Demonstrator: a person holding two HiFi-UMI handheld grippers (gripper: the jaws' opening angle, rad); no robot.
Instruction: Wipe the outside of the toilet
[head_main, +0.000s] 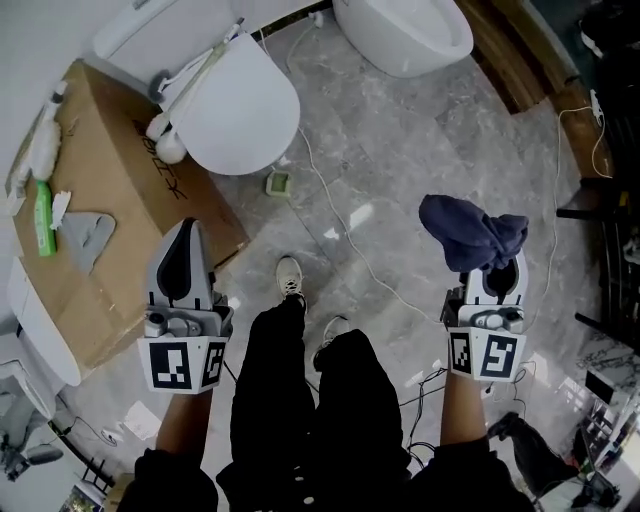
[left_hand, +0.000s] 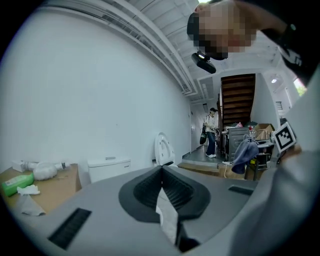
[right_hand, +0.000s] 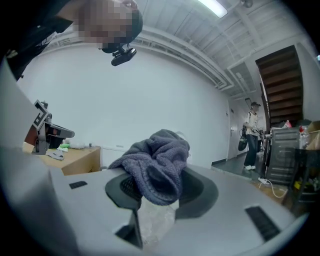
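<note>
Your right gripper (head_main: 491, 268) pinches a bunched dark-blue cloth (head_main: 470, 232) in its fingers. Your left gripper (head_main: 186, 235) has its fingers closed on nothing. The toilet (head_main: 235, 110) stands lid-down at the floor's far edge, touching a cardboard box (head_main: 120, 190).

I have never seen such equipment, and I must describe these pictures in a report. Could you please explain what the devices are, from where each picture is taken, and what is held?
There is no robot here. A person stands and holds a two-jaw gripper in each hand. The head view comes from a camera on the person's head; it looks down at the legs and the grey floor. The other two views each come from a camera that rides on one gripper and looks along its jaws. The left gripper is shut and holds nothing. The right gripper is shut on a blue cloth. Ahead stands a white toilet with its lid down. Beside it is a cardboard box, and a green bottle lies on the box.
</note>
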